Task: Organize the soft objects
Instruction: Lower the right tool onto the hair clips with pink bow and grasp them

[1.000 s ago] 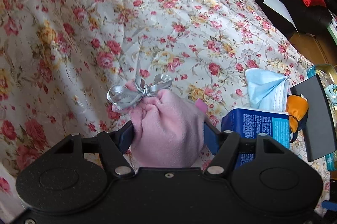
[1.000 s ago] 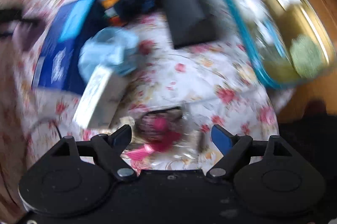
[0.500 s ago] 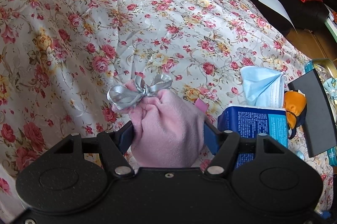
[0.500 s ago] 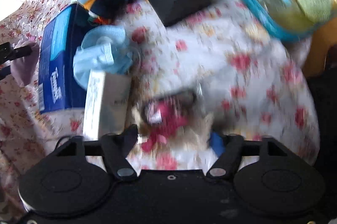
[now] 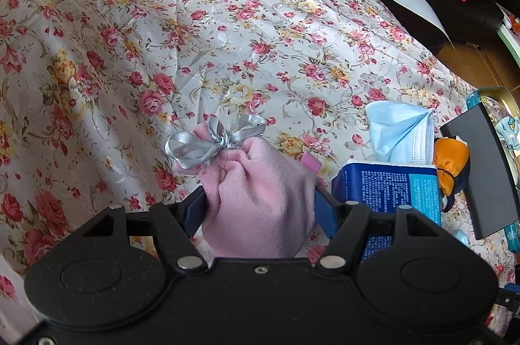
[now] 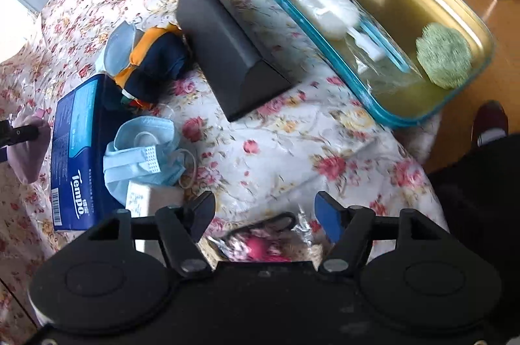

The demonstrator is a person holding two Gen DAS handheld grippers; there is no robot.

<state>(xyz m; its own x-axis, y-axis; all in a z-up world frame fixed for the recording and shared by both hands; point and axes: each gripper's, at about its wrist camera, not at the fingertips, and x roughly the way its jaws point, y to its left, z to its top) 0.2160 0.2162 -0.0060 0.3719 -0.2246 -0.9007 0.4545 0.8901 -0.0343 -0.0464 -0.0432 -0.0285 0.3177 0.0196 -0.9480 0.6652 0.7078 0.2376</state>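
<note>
My left gripper (image 5: 260,208) is shut on a pink fleece pouch (image 5: 260,202) tied with a silver ribbon (image 5: 214,140), held above the floral cloth. The pouch (image 6: 27,156) also shows at the left edge of the right wrist view. My right gripper (image 6: 265,208) points down at the cloth, and its jaws are opening. A crinkly clear packet (image 6: 260,241) with something pink and red inside lies between the fingers, close to the gripper's base. Thin gaps show at both of its sides. A gold tray (image 6: 406,4) with a blue rim holds several soft items.
A blue Tempo tissue pack (image 6: 76,156), light blue face masks (image 6: 143,150), a small white box (image 6: 152,198), an orange and navy soft toy (image 6: 152,65) and a black wedge-shaped case (image 6: 227,52) crowd the cloth's left side. A person's shoe (image 6: 490,124) stands by the table's right edge.
The right gripper rolled and shifted, so its view swung round. Its jaws stand narrower than a second ago, around the packet. The left gripper and pouch stayed put.
</note>
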